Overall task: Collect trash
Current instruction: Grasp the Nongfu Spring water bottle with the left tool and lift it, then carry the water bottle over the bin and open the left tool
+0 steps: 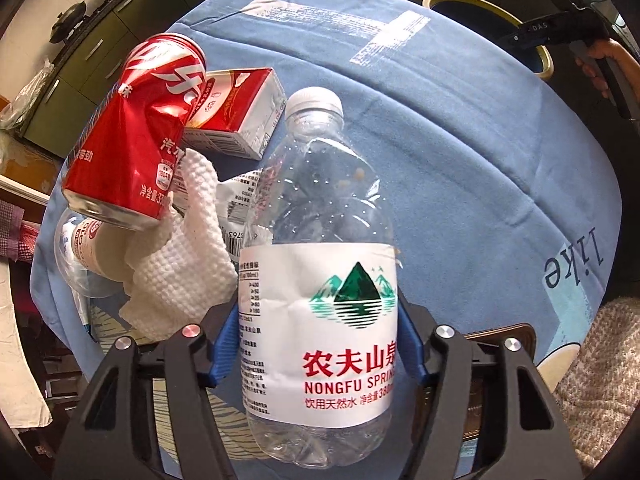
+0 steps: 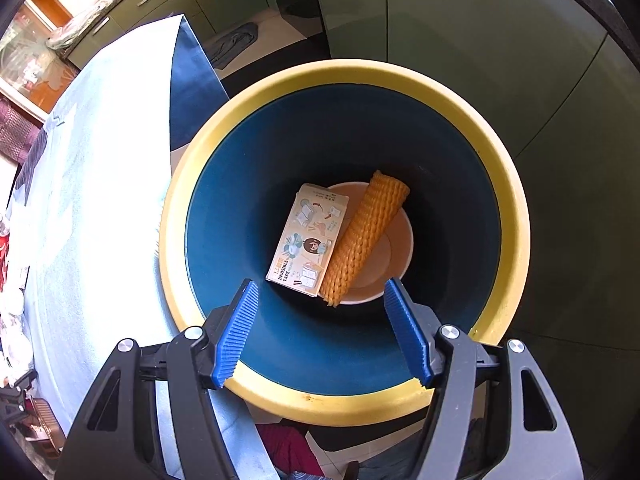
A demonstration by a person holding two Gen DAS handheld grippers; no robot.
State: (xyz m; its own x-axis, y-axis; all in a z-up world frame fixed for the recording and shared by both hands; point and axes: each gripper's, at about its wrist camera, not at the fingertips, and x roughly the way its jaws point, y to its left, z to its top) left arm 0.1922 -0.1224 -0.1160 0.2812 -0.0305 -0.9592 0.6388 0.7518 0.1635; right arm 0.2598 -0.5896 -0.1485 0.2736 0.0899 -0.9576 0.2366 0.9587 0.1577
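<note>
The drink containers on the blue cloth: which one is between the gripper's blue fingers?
The clear Nongfu Spring water bottle, white cap up, stands between the left gripper fingers. The crushed red can and red-and-white carton lie farther off.

Black-framed claw (image 2: pixel 322 328), ribbed blue pads (image 2: pixel 236 332), silver screws (image 2: pixel 193 333).

Two bottles (image 1: pixel 316 248), one can (image 1: pixel 136 136), two cartons (image 1: pixel 236 116), one bin (image 2: pixel 516 216).

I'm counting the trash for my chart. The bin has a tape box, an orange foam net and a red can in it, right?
Not quite. The right wrist view shows the bin holding the tape box, the orange foam net and a bowl, no can. The red can is on the table, in the left wrist view.
</note>
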